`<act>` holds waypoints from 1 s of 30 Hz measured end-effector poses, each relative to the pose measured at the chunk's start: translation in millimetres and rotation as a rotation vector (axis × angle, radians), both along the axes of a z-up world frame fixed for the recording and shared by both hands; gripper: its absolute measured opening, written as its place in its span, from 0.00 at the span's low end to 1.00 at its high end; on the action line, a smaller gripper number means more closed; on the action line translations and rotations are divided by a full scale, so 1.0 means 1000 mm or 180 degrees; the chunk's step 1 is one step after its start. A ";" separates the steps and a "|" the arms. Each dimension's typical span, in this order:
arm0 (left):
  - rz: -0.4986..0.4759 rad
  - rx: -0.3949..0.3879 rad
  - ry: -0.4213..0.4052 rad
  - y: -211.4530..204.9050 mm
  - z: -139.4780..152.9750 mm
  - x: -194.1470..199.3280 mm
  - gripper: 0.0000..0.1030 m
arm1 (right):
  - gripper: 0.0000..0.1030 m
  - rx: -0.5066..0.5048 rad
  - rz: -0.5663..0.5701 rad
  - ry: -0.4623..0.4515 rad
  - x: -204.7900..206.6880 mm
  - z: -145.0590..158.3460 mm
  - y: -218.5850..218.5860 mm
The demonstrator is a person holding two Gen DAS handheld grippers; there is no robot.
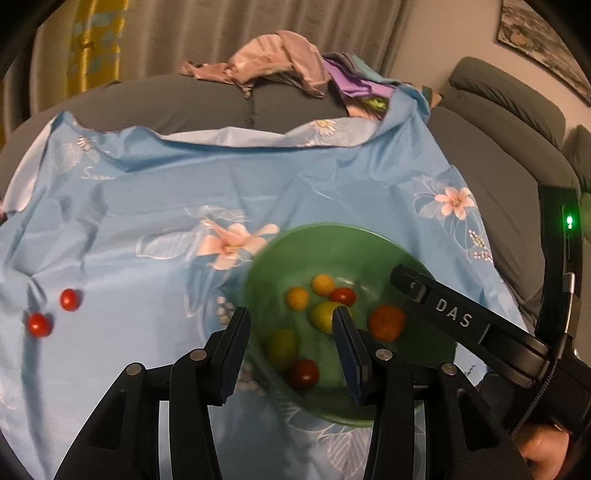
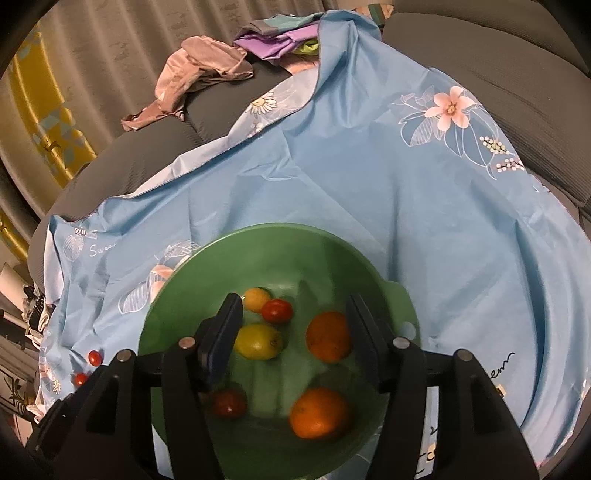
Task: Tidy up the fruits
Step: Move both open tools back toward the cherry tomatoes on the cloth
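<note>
A green bowl [image 1: 266, 258] [image 2: 177, 295] sits on the blue floral cloth [image 1: 147, 206] [image 2: 351, 184] and holds several fruits: oranges [image 2: 328, 336] [image 1: 386, 322], a yellow lemon [image 2: 257, 341] [image 1: 325, 315], red tomatoes [image 2: 277, 311] [image 1: 303, 373] and small yellow ones [image 1: 297, 297]. Two red tomatoes [image 1: 69, 299] [image 1: 38, 325] lie loose on the cloth to the left, also in the right wrist view [image 2: 95, 357]. My left gripper [image 1: 291, 347] is open and empty over the bowl's near-left rim. My right gripper [image 2: 295, 339] is open and empty above the bowl; its body [image 1: 461, 317] shows in the left view.
The cloth covers a grey sofa [image 1: 207, 99] [image 2: 498, 74]. Crumpled pink and purple clothes [image 1: 280, 59] [image 2: 207, 70] lie at the back. Curtains [image 1: 184, 33] hang behind, and a framed picture [image 1: 543, 40] is on the right wall.
</note>
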State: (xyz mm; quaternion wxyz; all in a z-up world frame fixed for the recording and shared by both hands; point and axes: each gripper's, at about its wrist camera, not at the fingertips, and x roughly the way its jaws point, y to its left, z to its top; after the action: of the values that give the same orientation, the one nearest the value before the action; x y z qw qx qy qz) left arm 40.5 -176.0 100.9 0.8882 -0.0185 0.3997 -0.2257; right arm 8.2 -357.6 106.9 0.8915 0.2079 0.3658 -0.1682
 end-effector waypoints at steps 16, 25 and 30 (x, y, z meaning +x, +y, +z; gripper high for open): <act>0.0551 -0.0076 -0.0170 0.102 0.029 -0.014 0.48 | 0.69 -0.0172 0.0212 -0.0031 0.004 0.009 0.028; 0.1425 -0.0125 -0.0201 0.187 0.021 -0.005 0.60 | 0.71 -0.0351 0.0577 -0.0019 0.016 0.012 0.066; 0.1633 -0.0490 -0.0008 0.231 0.014 0.002 0.61 | 0.71 -0.0381 0.0844 -0.0020 0.024 0.010 0.094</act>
State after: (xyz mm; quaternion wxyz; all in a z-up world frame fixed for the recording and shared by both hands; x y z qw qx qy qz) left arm 42.5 55.2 114.6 0.9129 -0.1865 0.3624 -0.0230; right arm 31.7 -263.6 117.2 0.9178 0.1047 0.3766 -0.0699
